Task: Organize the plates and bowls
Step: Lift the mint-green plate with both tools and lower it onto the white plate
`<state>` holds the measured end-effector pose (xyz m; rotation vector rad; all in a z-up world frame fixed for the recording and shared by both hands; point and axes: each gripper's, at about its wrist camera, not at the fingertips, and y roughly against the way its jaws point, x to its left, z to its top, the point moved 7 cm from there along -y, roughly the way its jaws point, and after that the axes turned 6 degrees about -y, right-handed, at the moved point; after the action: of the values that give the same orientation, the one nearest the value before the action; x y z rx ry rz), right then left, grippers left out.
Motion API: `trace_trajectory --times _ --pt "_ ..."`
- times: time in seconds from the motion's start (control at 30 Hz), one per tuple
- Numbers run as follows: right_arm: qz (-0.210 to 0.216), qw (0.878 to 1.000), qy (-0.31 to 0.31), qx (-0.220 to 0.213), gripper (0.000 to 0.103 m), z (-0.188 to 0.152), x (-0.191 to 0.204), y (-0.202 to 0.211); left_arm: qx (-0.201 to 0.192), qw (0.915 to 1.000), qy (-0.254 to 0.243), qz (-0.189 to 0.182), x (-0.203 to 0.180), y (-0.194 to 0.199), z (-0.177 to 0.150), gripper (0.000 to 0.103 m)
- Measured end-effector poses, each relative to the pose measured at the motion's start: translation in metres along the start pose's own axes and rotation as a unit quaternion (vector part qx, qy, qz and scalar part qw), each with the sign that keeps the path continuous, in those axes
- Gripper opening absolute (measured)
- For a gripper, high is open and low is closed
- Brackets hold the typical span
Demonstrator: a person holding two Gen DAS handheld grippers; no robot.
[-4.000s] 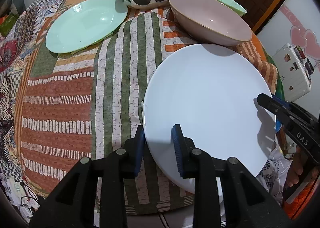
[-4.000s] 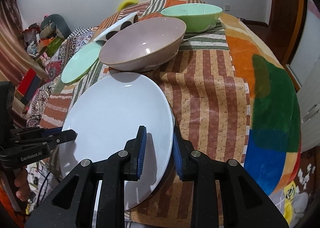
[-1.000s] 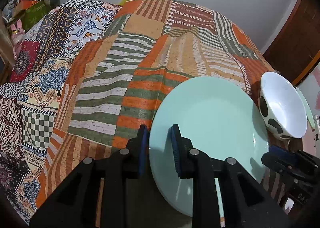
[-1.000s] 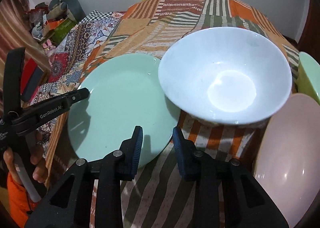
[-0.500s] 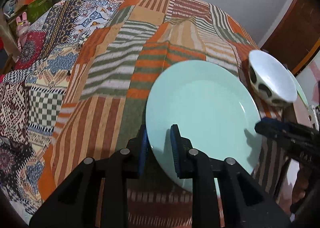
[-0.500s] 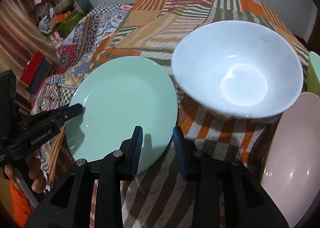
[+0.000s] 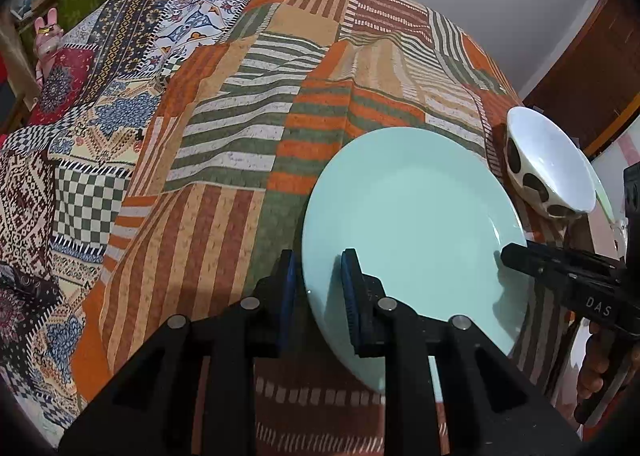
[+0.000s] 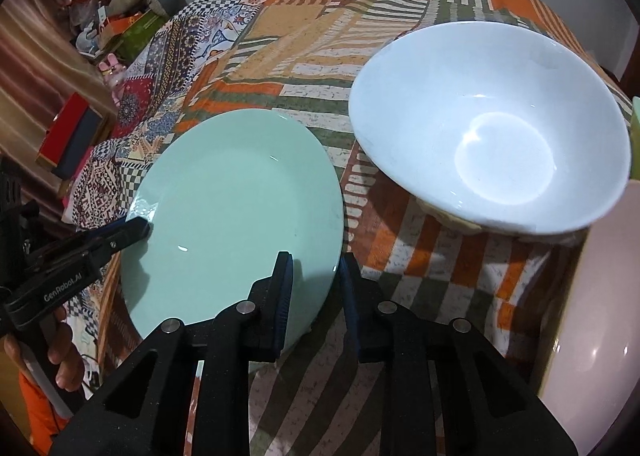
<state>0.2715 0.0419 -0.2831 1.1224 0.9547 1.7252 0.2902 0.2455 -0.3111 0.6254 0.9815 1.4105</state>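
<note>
A mint green plate (image 7: 408, 223) (image 8: 240, 207) lies on the patchwork cloth (image 7: 248, 143). My left gripper (image 7: 318, 268) is shut on its left rim, one pad above and one below; the right wrist view shows its tip (image 8: 136, 230) at that edge. The right gripper (image 8: 316, 272) straddles the opposite rim, and its jaws are closing with the rim pinched between the pads. Its tip (image 7: 510, 252) shows in the left wrist view. A white bowl with dark spots (image 7: 548, 163) (image 8: 488, 123) stands just beyond the plate.
A pale pink bowl (image 8: 608, 296) sits at the right, with the edge of a green bowl (image 8: 636, 115) behind it. Boxes and toys (image 8: 120, 27) crowd the far left beside the bed. A hand (image 8: 60, 360) holds the left gripper's handle.
The right gripper's jaws have narrowed onto the mint plate's rim, which now sits between them. The left gripper has kept its grip while its view shifted a little across the cloth.
</note>
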Motion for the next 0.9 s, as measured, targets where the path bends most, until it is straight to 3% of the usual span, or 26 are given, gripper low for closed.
trace_trajectory --times 0.47,0.9 --pt "-0.003 1.000 0.018 0.011 0.022 -0.006 0.004 0.008 -0.001 0.9997 -0.019 0.018 -0.009 0.013 -0.005 0.022" --pt "0.030 0.998 0.016 -0.058 0.022 -0.016 0.012 0.075 -0.056 0.9978 -0.033 0.012 -0.044 0.089 -0.012 0.022"
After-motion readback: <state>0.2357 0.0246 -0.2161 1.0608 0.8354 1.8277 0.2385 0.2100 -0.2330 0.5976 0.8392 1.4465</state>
